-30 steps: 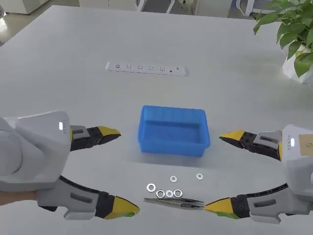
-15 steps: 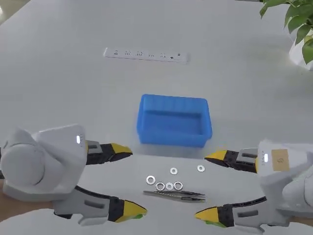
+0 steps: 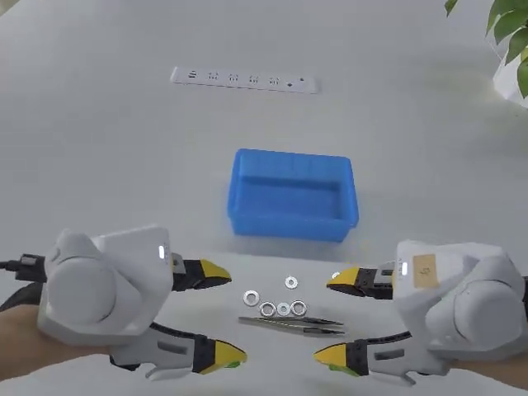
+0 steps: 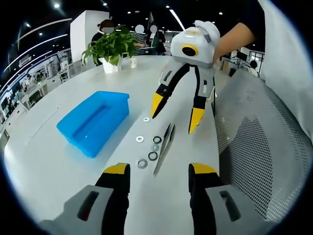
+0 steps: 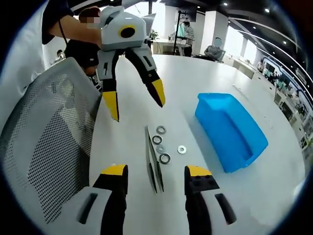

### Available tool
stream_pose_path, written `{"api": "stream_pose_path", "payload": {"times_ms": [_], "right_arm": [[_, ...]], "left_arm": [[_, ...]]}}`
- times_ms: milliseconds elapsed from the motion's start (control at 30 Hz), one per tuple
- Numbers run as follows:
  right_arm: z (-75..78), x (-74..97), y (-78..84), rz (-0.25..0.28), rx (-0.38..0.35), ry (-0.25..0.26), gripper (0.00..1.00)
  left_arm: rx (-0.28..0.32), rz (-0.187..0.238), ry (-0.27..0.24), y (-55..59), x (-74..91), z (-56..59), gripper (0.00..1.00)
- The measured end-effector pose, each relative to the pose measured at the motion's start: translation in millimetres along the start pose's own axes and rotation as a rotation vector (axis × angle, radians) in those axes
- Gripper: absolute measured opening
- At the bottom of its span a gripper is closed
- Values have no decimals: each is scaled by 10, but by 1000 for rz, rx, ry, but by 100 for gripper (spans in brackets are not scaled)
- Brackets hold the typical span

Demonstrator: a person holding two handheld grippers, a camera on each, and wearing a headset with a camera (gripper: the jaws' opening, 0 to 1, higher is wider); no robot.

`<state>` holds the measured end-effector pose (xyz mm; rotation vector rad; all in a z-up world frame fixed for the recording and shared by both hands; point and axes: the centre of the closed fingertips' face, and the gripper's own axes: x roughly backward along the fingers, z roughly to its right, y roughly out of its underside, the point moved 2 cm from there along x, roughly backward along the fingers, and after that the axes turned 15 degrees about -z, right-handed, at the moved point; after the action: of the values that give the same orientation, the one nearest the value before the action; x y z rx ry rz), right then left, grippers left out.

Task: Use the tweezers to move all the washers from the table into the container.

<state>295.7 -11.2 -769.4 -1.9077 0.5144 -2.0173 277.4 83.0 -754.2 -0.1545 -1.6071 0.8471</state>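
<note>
Tweezers (image 3: 293, 324) lie ungrasped.
Your left tool (image 3: 224, 313) and right tool (image 3: 328, 318) gape empty either side; a sloppy grab may scatter the washers (image 3: 276, 307) just beside the tweezers.

The left gripper (image 3: 235, 314) and right gripper (image 3: 322, 320) are cased in white, with black jaws tipped yellow; a tan label (image 3: 424, 267) is borne by the right.

An open-plan office: a broad white desk (image 3: 99, 165) carries a power strip (image 3: 243, 80) at twelve o'clock and a potted plant (image 3: 511, 37) at two o'clock, beside a mesh chair (image 4: 254, 137) (ceiling spotlights (image 4: 56, 6), pillars (image 5: 212, 25) and people (image 5: 188, 30) stand beyond).
</note>
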Motion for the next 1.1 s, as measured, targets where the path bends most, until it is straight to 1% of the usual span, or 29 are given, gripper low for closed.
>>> {"api": "stream_pose_path", "payload": {"times_ms": [33, 67, 133, 167, 200, 333, 400, 500, 567, 667, 700, 767, 800, 833, 900, 933, 1000, 1033, 1100], "right_arm": [[-7, -16, 8, -10, -3, -8, 44], [-5, -38, 12, -16, -5, -9, 42], [-4, -73, 30, -34, -7, -17, 38], [-3, -81, 28, -37, -7, -18, 37], [0, -94, 30, -43, -6, -18, 37], [-7, -131, 35, -62, -5, -35, 34], [-7, -153, 48, -85, 6, -36, 33], [-14, -177, 47, -100, 19, -47, 30], [-25, -188, 47, -108, 30, -54, 30], [-29, -208, 53, -119, 40, -60, 29], [-28, -217, 54, -121, 40, -63, 29], [-28, -226, 56, -123, 39, -67, 28], [-22, -225, 50, -122, 42, -65, 27], [-14, -228, 48, -124, 41, -66, 27], [-6, -230, 47, -127, 41, -66, 25], [-4, -230, 48, -129, 47, -65, 25], [-8, -231, 48, -132, 57, -62, 25], [-10, -234, 48, -134, 65, -61, 25], [-17, -237, 49, -141, 80, -55, 25]], "left_arm": [[3, 0, 2, -1, -13, -6, 50], [6, -8, 6, 10, -39, -14, 47], [19, -38, 26, 45, -79, -1, 43], [0, -59, 29, 59, -101, 15, 42], [-24, -66, 26, 59, -113, 24, 42], [-37, -71, 41, 44, -175, 58, 41], [-48, -89, 46, 56, -219, 59, 39], [-59, -103, 49, 52, -271, 54, 35], [-72, -114, 51, 49, -305, 41, 35], [-82, -154, 58, 78, -345, 27, 32], [-103, -172, 58, 93, -354, 26, 31], [-116, -188, 77, 108, -375, 50, 29], [-137, -163, 80, 62, -375, 58, 29], [-124, -175, 77, 70, -372, 53, 28], [-118, -180, 85, 63, -369, 61, 26], [-119, -180, 86, 56, -379, 58, 25], [-135, -176, 93, 41, -392, 88, 24], [-143, -174, 92, 31, -399, 106, 24], [-151, -174, 82, 23, -406, 108, 21]]}}
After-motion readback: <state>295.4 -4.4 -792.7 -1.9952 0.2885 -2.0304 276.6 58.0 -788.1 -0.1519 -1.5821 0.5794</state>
